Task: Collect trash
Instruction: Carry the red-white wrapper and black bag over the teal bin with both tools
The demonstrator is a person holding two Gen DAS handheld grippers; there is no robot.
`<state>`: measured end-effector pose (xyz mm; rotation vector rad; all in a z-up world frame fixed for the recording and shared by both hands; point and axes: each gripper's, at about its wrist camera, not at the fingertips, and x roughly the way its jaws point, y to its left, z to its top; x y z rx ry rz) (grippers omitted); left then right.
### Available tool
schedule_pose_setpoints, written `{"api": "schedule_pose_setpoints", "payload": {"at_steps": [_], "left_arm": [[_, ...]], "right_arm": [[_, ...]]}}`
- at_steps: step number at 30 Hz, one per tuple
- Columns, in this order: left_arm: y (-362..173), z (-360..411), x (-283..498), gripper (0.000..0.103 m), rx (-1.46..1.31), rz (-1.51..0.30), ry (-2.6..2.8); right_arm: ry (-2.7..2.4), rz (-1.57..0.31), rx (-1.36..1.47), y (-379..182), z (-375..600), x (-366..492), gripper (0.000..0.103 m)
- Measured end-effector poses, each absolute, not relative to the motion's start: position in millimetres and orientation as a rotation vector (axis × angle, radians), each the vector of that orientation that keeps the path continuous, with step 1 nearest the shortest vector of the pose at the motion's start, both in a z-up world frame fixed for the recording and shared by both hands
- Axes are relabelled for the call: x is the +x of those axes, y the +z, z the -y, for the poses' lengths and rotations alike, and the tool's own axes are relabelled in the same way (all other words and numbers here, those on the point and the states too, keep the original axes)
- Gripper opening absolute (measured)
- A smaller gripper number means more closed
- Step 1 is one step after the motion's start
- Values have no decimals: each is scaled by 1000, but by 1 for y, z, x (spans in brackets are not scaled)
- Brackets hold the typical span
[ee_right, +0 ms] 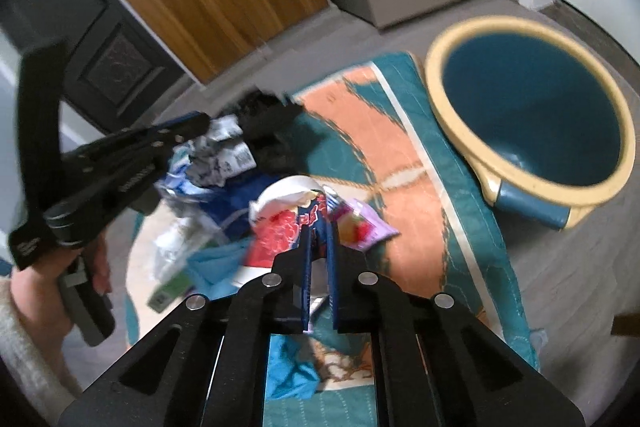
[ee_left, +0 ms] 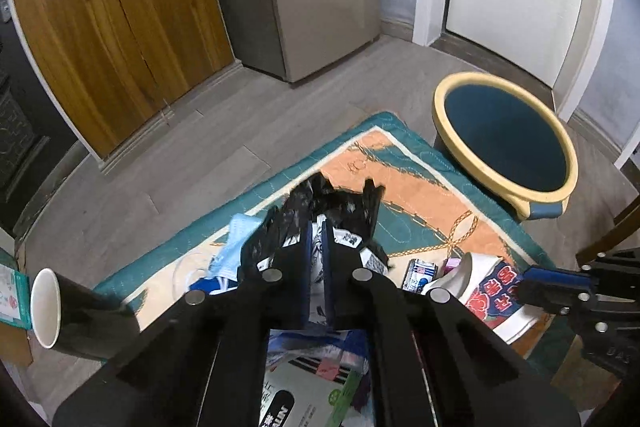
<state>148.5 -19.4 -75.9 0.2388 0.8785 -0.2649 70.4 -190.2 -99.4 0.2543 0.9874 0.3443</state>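
Note:
In the left wrist view my left gripper (ee_left: 318, 227) is shut on a crumpled black-and-white wrapper (ee_left: 320, 251), and crinkled black plastic (ee_left: 316, 197) sticks out beyond the fingertips. The right wrist view shows the same gripper (ee_right: 202, 127) and wrapper (ee_right: 224, 151) at the left, above the trash pile. My right gripper (ee_right: 319, 223) is shut on a crushed paper cup (ee_right: 280, 227) with red and blue print and a white rim. That cup (ee_left: 492, 287) and the right gripper (ee_left: 530, 287) appear at the right edge of the left wrist view. A blue bin with a yellow rim (ee_left: 448, 95) (ee_right: 444, 39) stands open to the right.
A teal and orange mat (ee_left: 420, 187) (ee_right: 360, 115) lies on the grey floor and carries the trash: a blue face mask (ee_left: 236, 243), a purple packet (ee_right: 360, 231), blue cloth (ee_right: 288, 371), a printed box (ee_left: 304, 399). A black paper cup (ee_left: 52, 307) lies left. Wooden cupboard doors (ee_left: 120, 27) stand behind.

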Motion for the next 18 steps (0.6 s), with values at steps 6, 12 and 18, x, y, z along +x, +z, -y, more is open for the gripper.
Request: {"api": "schedule_pose_setpoints", "payload": {"at_steps": [6, 12, 18], "left_arm": [[-42, 3, 137, 4, 181, -809, -234], [-12, 7, 128, 2, 173, -734, -244], [0, 20, 130, 0, 174, -709, -276]], "right_arm": [[387, -885, 199, -65, 189, 59, 7], [391, -815, 168, -36, 195, 56, 7], [336, -776, 158, -6, 224, 71, 7]]}}
